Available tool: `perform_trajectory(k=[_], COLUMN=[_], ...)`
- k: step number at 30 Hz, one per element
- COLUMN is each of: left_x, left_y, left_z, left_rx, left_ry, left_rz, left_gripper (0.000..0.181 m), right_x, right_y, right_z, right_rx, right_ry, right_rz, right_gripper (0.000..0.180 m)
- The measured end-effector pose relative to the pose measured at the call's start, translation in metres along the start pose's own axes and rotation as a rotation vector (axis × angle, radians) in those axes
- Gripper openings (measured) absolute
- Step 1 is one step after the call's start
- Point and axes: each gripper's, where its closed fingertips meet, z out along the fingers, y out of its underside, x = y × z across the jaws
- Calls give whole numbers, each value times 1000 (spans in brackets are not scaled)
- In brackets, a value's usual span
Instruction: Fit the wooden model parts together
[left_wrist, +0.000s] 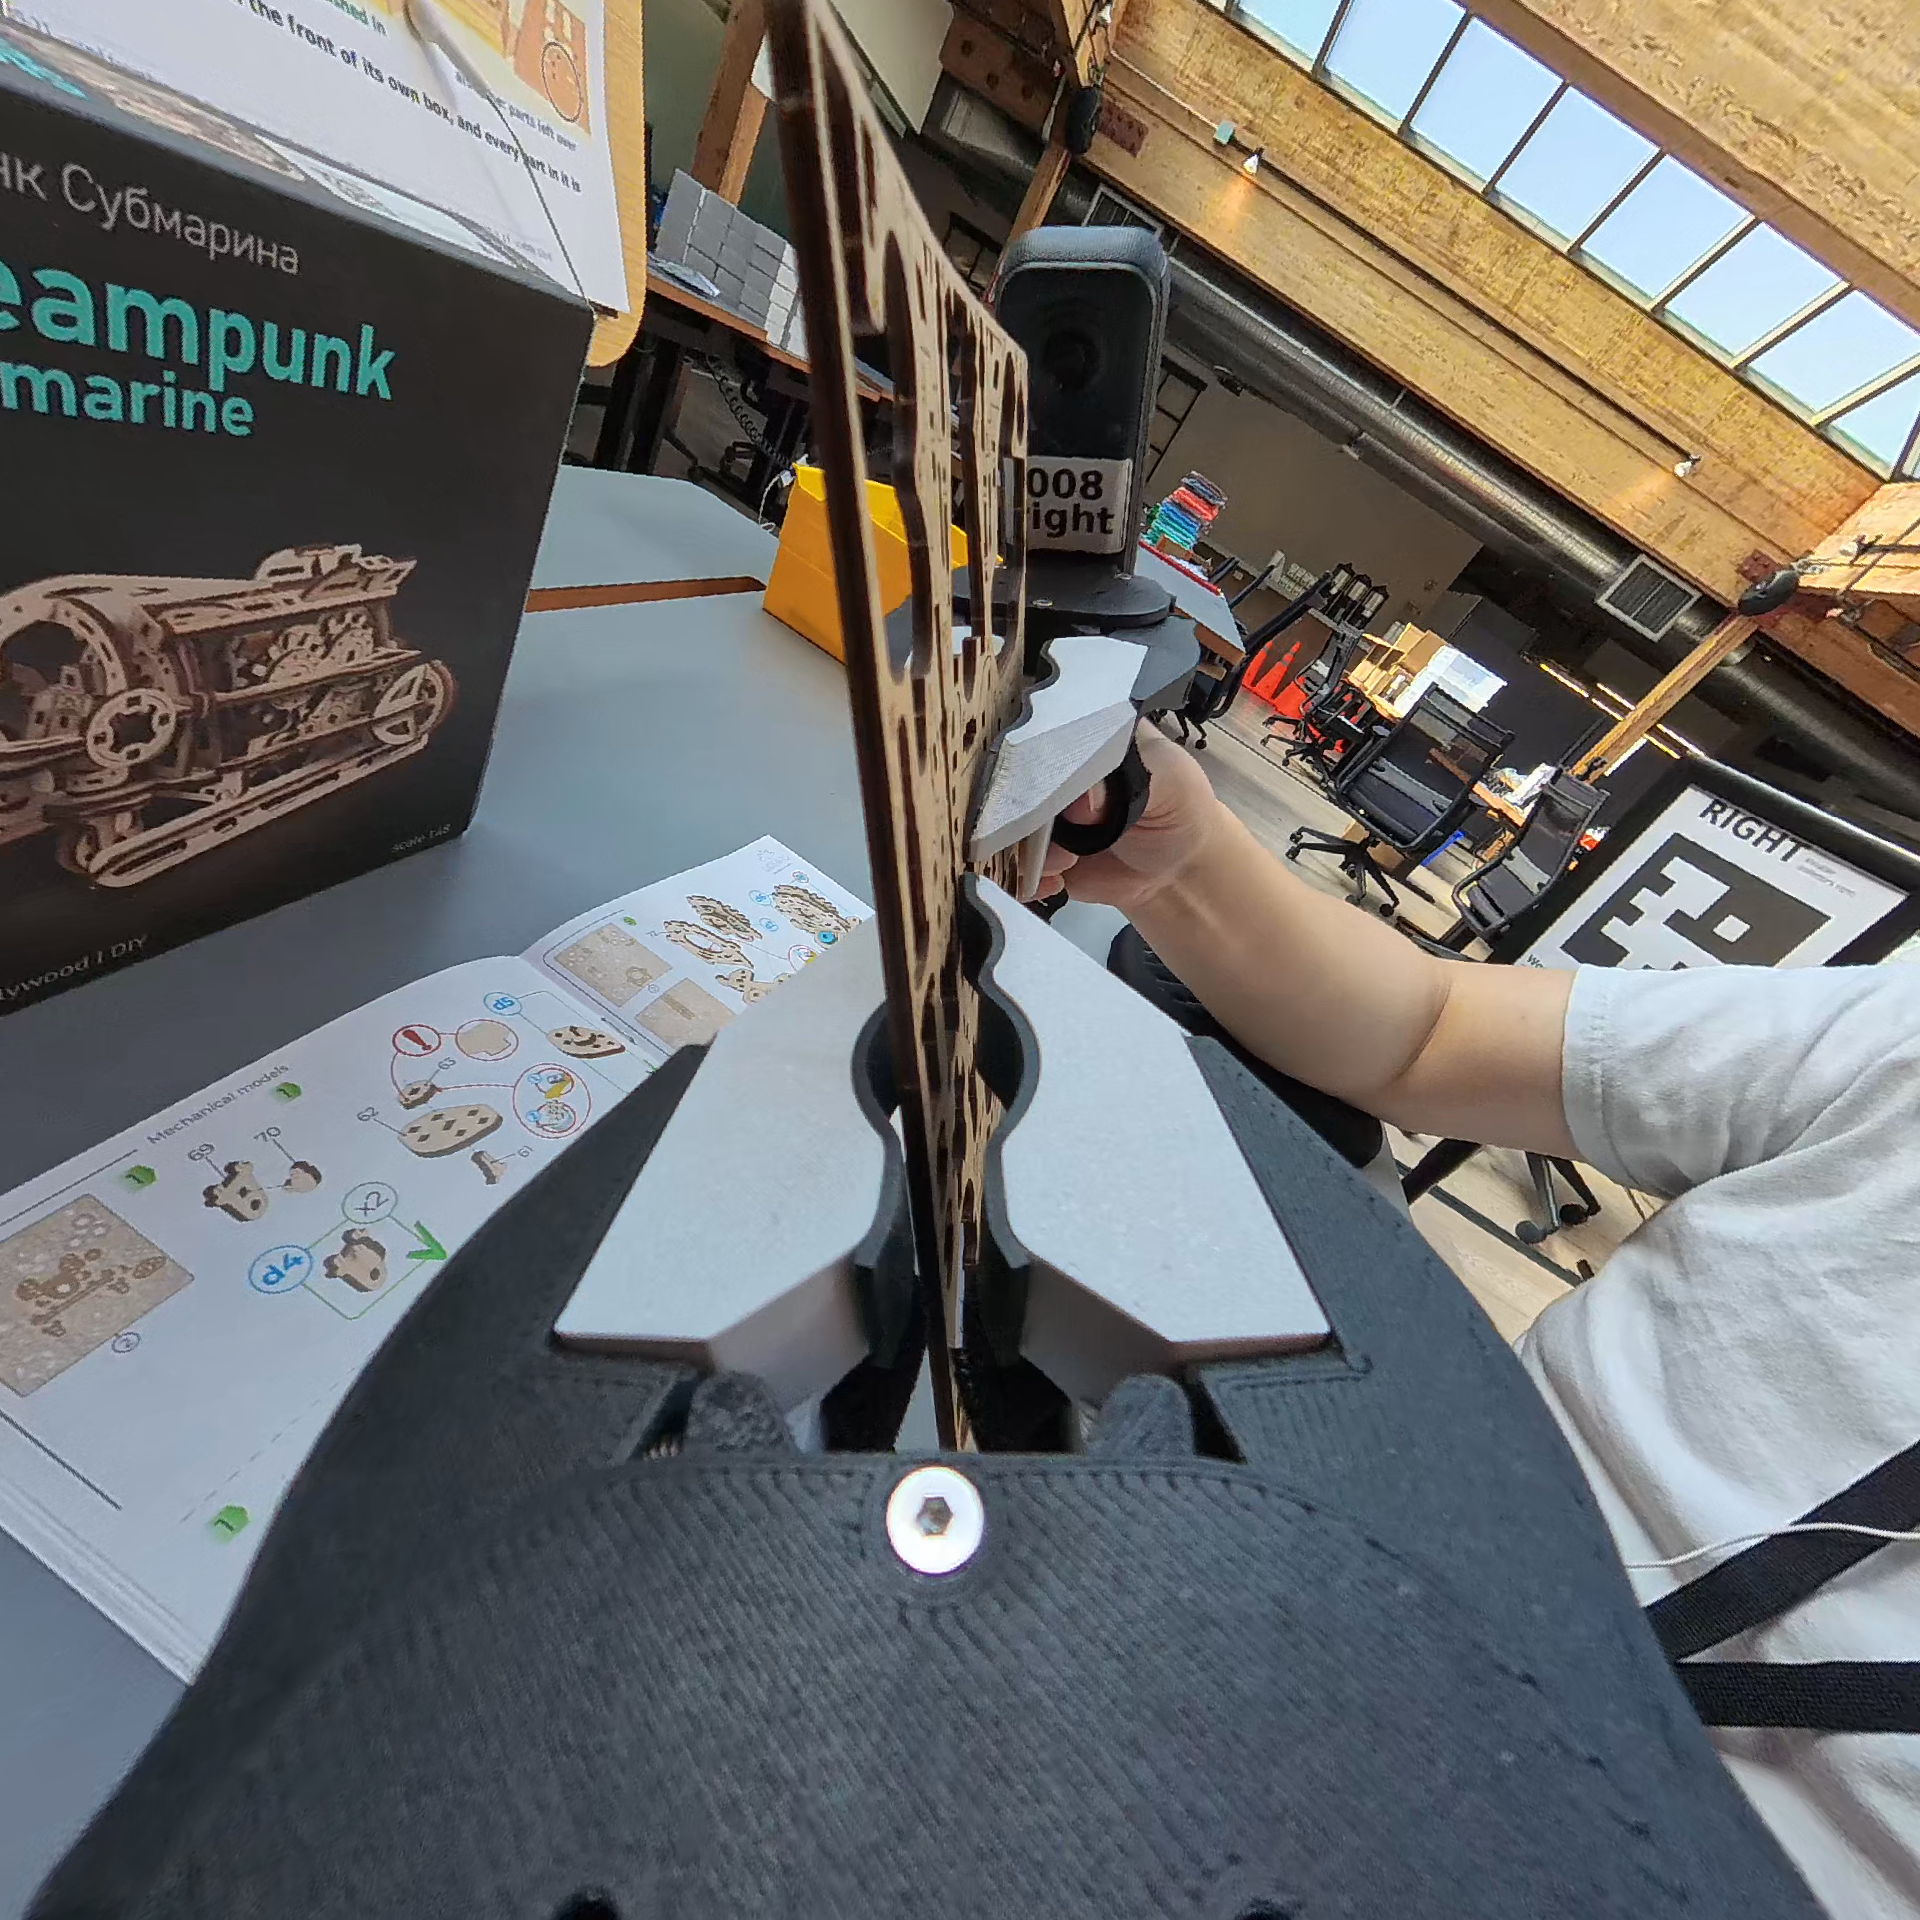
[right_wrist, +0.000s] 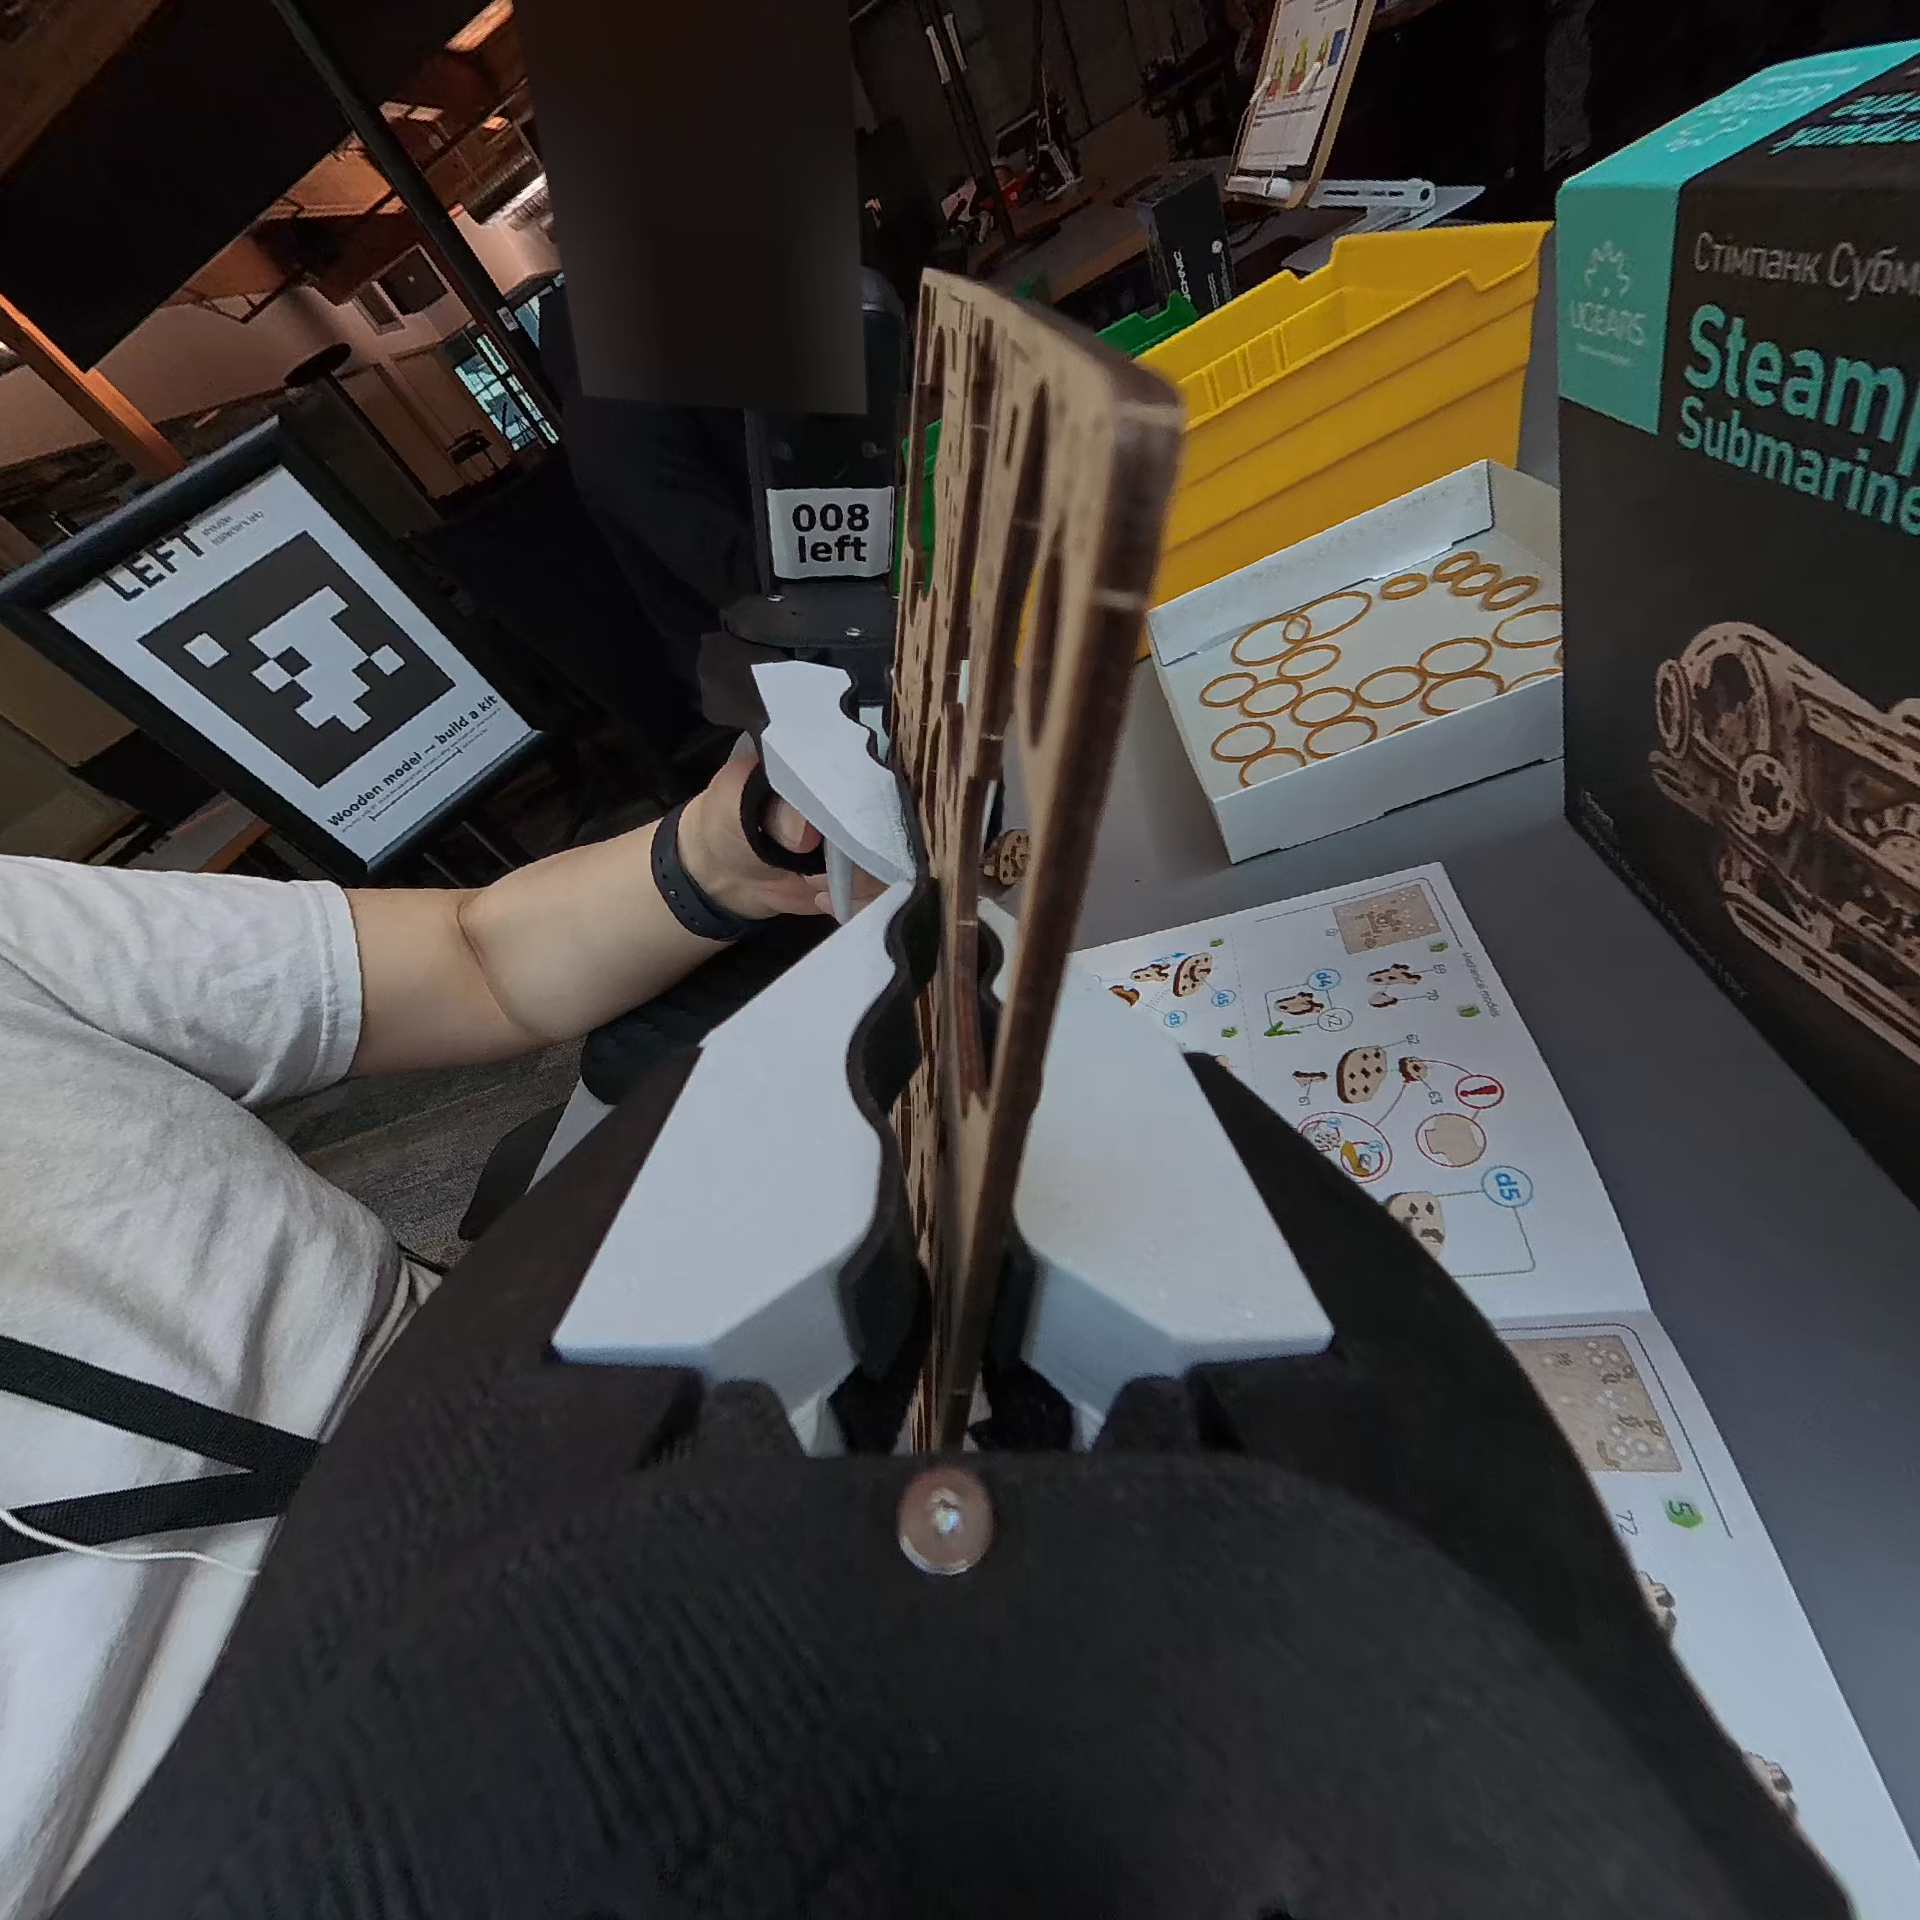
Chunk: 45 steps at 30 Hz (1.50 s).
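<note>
Wooden parts sheet (left_wrist: 914, 665) is up in the air over the table (left_wrist: 665, 727), standing on edge and pinched from both ends. Going left to right in the left wrist view: the dark kit box (left_wrist: 260, 540) sits on the table at the far left, the open instruction booklet (left_wrist: 312, 1174) lies flat just in front of it, then the left hand-held gripper (left_wrist: 940, 1143) is clamped on the near edge of the sheet. The right hand-held gripper (left_wrist: 1023, 790) grips the far edge, with a person's hand (left_wrist: 1153, 831) behind it. From the right wrist view, a yellow bin (right_wrist: 1351, 395) and a white tray of wooden rings (right_wrist: 1371, 675) sit on the table beyond the sheet.
</note>
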Motion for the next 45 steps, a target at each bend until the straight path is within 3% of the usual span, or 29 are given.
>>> perform_trajectory(k=[3,10,13,17,26,31,33,38,43,45], left_x=[0,5,7,8,13,15,16,13,-5,0], left_y=[6,2,0,-1,0,-2,-3,-4,-26,-48], left_z=[3,-1,-1,-2,2,0,2,0,-15,-33], left_rx=[-39,-24,-14,-15,-23,-7,-6,3,102,176], left_ry=[-15,28,41,44,27,56,47,31,-105,-168], left_rz=[45,99,82,72,60,84,100,100,141,245], left_gripper=[1,1,0,0,0,0,0,2,20,27], right_x=[11,-6,-5,-7,-1,-14,-15,-17,-8,-5], right_y=[4,0,-8,-9,-9,-11,-15,-25,-4,3], right_z=[-2,0,-2,-4,-7,-8,-13,-25,-21,-17], right_rx=[-29,-8,33,45,21,3,12,43,-112,-162], right_ry=[79,-36,-23,-41,51,-19,-2,-4,61,90], right_rz=[-38,6,5,-2,-96,-116,-153,-146,-180,-168], right_gripper=[3,2,12,1,3,2,11,1,0,0])
